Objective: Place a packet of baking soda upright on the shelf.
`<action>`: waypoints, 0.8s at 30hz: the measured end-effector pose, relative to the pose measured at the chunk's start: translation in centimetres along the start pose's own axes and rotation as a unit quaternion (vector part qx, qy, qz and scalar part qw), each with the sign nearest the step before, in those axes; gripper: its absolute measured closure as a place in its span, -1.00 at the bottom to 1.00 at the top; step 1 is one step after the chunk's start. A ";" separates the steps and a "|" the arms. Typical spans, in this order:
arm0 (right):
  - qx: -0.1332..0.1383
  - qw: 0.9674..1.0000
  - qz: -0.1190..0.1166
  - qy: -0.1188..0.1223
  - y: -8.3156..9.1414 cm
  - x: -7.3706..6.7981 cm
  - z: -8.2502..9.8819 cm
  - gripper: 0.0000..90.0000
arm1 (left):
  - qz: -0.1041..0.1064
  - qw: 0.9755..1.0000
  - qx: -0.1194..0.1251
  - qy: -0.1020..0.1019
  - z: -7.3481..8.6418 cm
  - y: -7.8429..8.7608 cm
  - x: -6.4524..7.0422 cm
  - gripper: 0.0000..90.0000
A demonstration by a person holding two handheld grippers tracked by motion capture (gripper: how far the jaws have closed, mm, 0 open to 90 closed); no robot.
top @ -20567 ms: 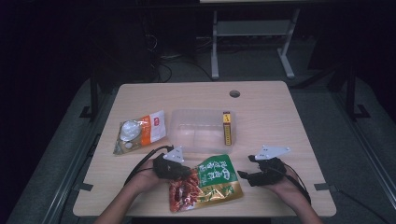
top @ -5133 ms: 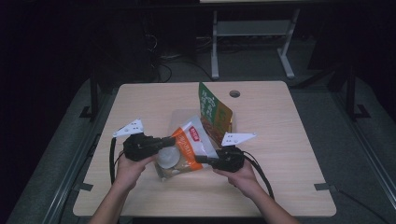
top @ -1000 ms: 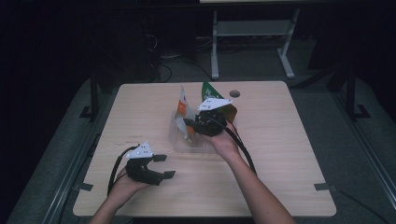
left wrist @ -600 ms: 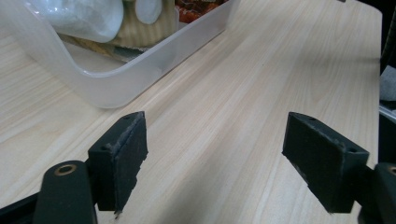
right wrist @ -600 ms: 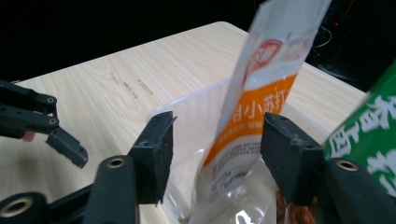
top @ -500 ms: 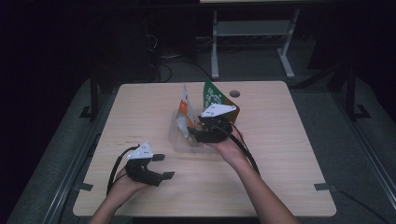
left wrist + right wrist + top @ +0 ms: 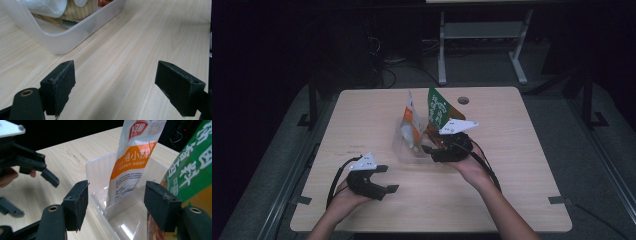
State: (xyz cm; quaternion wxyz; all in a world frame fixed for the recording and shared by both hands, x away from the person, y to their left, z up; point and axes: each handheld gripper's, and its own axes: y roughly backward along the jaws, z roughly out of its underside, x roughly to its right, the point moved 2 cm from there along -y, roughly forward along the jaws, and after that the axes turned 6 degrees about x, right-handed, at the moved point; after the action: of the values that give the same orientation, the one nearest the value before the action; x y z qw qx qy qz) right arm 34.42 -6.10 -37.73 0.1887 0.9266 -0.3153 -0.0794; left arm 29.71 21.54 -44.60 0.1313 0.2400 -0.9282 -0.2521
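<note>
A clear plastic box (image 7: 404, 150) sits mid-table. An orange-and-white snack packet (image 7: 410, 124) stands upright in it, and a green packet (image 7: 438, 109) leans behind it. My right gripper (image 7: 428, 150) is at the box's near right side, open. In the right gripper view the open gripper (image 7: 118, 205) frames the orange-and-white packet (image 7: 135, 162) without touching it, with the green packet (image 7: 190, 170) at the right. My left gripper (image 7: 389, 178) rests open near the table's front left. In its own view the left gripper (image 7: 118, 90) hovers over bare wood, short of the box (image 7: 62, 37).
The wooden table (image 7: 522, 165) has a round cable hole (image 7: 463, 100) at the back. A white metal stand (image 7: 482, 35) is on the dark floor beyond. My left gripper (image 7: 30, 162) shows far left in the right gripper view.
My right gripper has drawn back toward the person, coming down from beside the packets to the box's near side. The packets stay upright in the box. The left gripper has not moved.
</note>
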 end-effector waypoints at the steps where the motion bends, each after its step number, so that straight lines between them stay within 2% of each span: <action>1: -0.001 1.000 -0.002 0.002 0.2 -0.1 0.1 -0.21 | 0.000 1.000 0.000 0.002 0.0 0.0 0.0 -0.65; 6: -0.010 1.000 -0.012 0.008 1.3 -0.4 1.2 -0.24 | 0.001 1.000 -0.002 0.002 0.1 0.0 0.0 -0.65; 8: -0.011 1.000 -0.014 0.011 1.7 -0.4 1.7 -0.25 | 0.004 1.000 0.001 0.008 0.1 -0.1 0.2 -0.65; 10: -0.014 1.000 -0.019 0.011 2.3 -0.4 2.3 -0.26 | 0.006 1.000 -0.004 -0.001 0.1 -0.1 0.2 -0.65; 18: -0.016 0.999 -0.037 0.012 4.0 -0.3 4.6 -0.33 | 0.009 1.000 -0.009 -0.003 0.2 -0.6 0.6 -0.65; 22: -0.019 0.999 -0.049 0.013 4.7 -0.4 5.4 -0.38 | 0.015 1.000 -0.022 -0.014 0.3 -0.9 0.9 -0.65; 24: -0.024 0.998 -0.048 0.016 5.1 -0.4 6.0 -0.40 | 0.017 0.999 -0.026 -0.019 0.3 -1.1 1.1 -0.65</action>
State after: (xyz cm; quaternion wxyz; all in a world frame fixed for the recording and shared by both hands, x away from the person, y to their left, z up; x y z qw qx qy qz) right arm 29.69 -11.36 -41.17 0.2115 0.9372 -0.2653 -0.0812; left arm 29.08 20.31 -45.32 0.1245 0.2155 -0.9275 -0.2788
